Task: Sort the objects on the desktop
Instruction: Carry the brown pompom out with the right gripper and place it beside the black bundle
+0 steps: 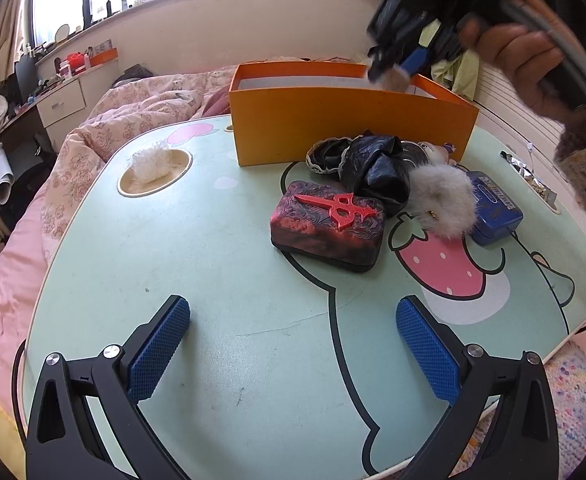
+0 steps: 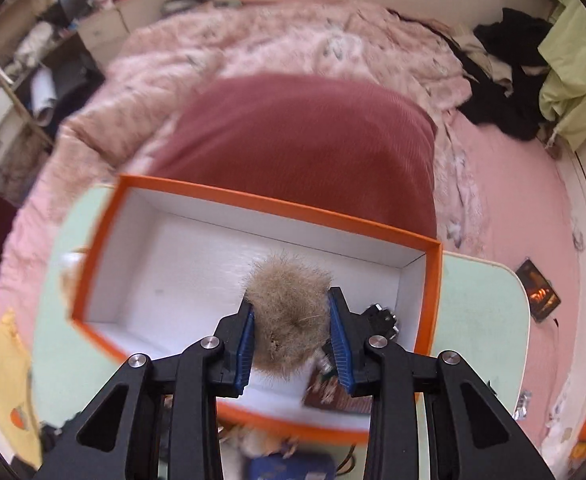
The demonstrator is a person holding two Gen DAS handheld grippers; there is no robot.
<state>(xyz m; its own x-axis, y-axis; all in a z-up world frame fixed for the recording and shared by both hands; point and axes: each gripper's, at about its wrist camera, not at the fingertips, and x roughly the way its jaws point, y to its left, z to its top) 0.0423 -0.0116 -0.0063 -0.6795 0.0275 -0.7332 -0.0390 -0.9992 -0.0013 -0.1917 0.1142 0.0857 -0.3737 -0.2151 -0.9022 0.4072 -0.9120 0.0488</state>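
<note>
My right gripper point(image 2: 289, 312) is shut on a brown fur pompom point(image 2: 289, 308) and holds it above the open orange box point(image 2: 277, 204). In the left wrist view the right gripper point(image 1: 393, 70) hangs over the box's point(image 1: 333, 120) right end. My left gripper point(image 1: 293, 316) is open and empty, low over the near part of the green table point(image 1: 213, 280). On the table lie a red-black case point(image 1: 327, 224), a black bag point(image 1: 377, 168), a grey pompom point(image 1: 441, 200) and a blue tin point(image 1: 493, 208).
A white fluffy ball point(image 1: 151, 164) sits in the table's cup recess at the left. A small dark item and a brown packet point(image 2: 333, 394) lie in the box's right corner. A foil wrapper point(image 1: 529, 176) lies at the table's right edge. A pink bed point(image 1: 21, 272) surrounds the table.
</note>
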